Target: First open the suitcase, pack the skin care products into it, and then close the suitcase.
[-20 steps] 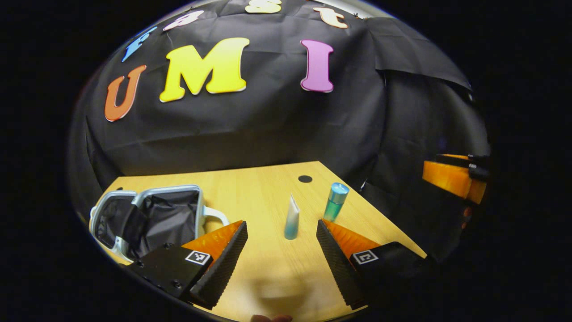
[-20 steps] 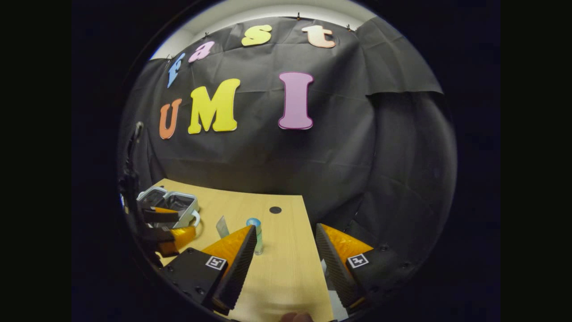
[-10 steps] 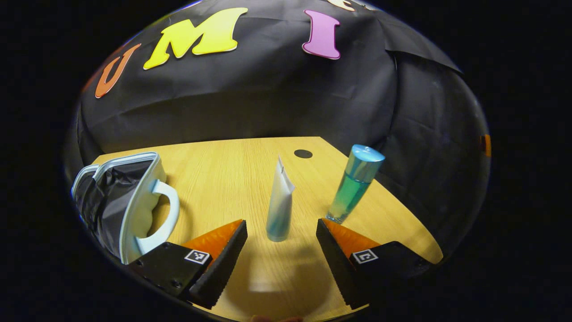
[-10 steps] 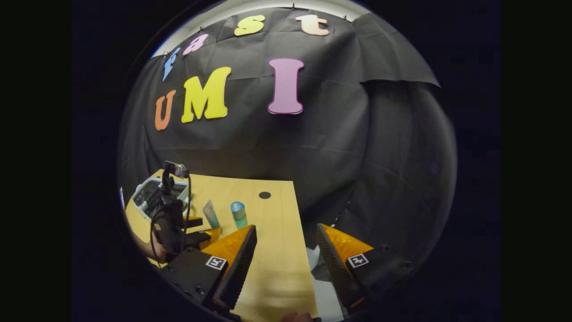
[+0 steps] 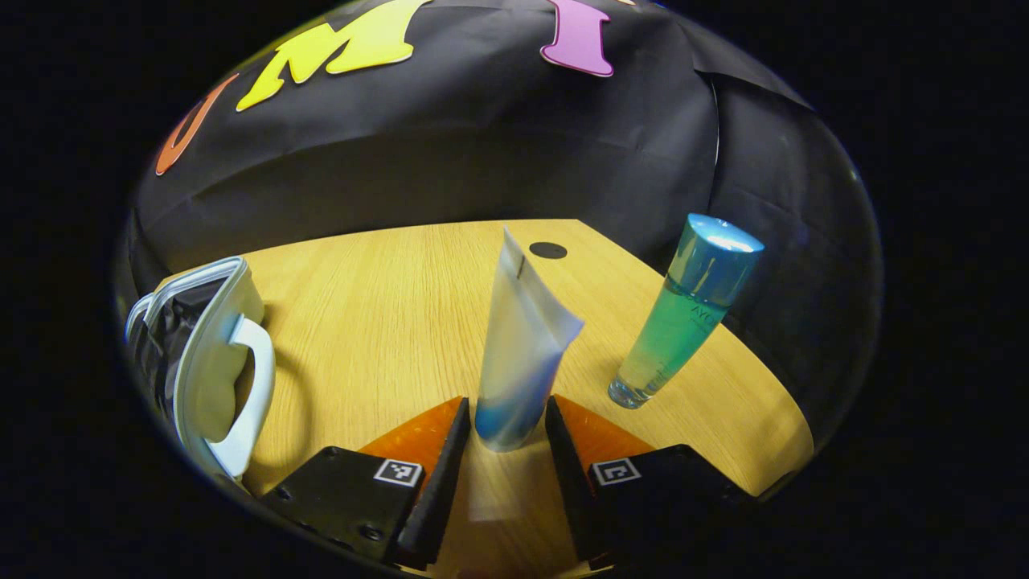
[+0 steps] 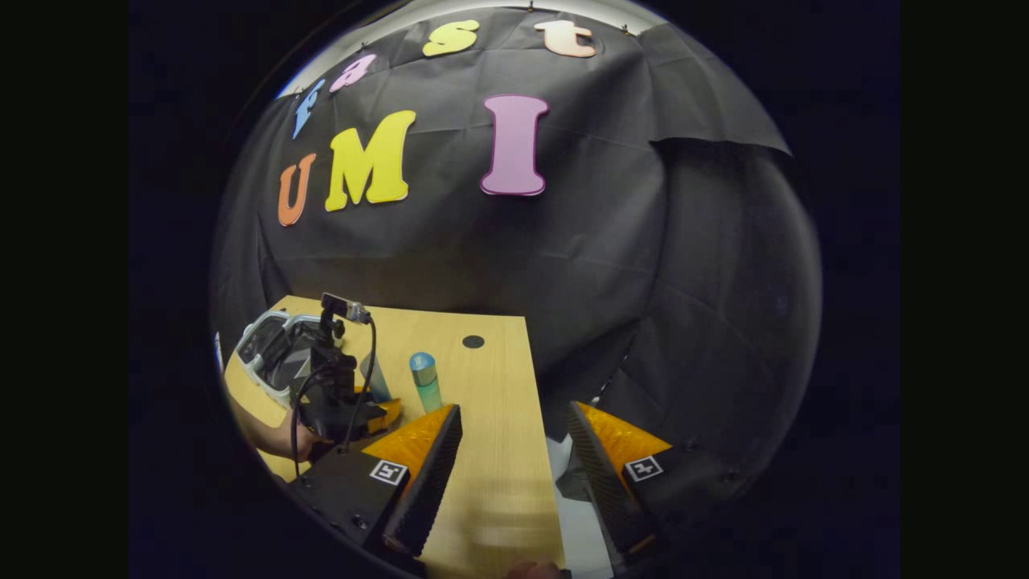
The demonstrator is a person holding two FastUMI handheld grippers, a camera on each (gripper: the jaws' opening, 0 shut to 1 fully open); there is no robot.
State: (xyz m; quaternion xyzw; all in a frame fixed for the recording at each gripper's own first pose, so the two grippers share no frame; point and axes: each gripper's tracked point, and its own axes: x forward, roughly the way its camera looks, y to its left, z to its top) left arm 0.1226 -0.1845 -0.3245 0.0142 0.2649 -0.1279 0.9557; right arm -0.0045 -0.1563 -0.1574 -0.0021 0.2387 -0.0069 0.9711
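Closing in around the tube (image 5: 518, 354), my left fingers (image 5: 450, 466) sit narrow on either side of its blue base, right at it, though I cannot tell whether both press on it. The tube stands upright on the tabletop (image 5: 386, 297) in the left gripper view, its flat crimped end up. To its right stands the bottle (image 5: 683, 314), green-tinted with a blue cap, apart from the tube and leaning in the fisheye. Far left lies the suitcase (image 5: 205, 346), open, its pale shell and handle toward me and dark lining behind. A small dark hole (image 5: 548, 250) marks the tabletop behind the tube.

From the right gripper view, my right fingers (image 6: 595, 474) are spread wide with nothing between them, hovering over the tabletop's near right edge (image 6: 498, 450). Farther off to the left I see my left gripper (image 6: 342, 402) with its camera mast and cable, held by my hand (image 6: 277, 438), low at the tabletop. The tube (image 6: 374, 378) shows just behind it, partly hidden by the cable. The bottle (image 6: 424, 379) stands just right of that, and the open suitcase (image 6: 269, 350) lies beyond, near the tabletop's far left corner. The hole (image 6: 473, 342) sits behind the bottle.
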